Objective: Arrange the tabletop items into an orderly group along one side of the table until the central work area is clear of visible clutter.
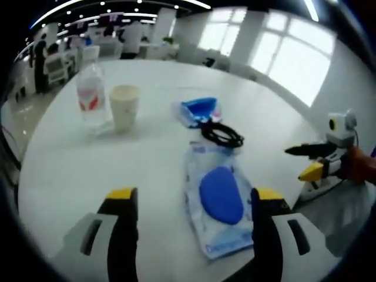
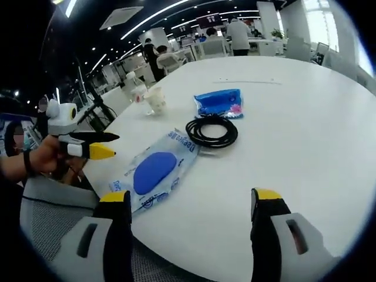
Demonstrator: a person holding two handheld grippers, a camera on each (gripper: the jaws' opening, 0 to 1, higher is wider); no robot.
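The left gripper [image 1: 188,202] hangs over the white round table [image 1: 70,164] with its yellow-tipped jaws spread wide, gripping nothing. Between the jaws, nearer the right-hand one, lies a clear wet-wipes pack with a blue oval lid [image 1: 218,197]. Past it lies a coiled black cable [image 1: 222,134], touching a smaller blue packet [image 1: 198,110]. Farther left a paper cup [image 1: 124,106] stands just beside a plastic water bottle [image 1: 90,94]. The right gripper [image 1: 320,160] reaches in from the table's right edge.
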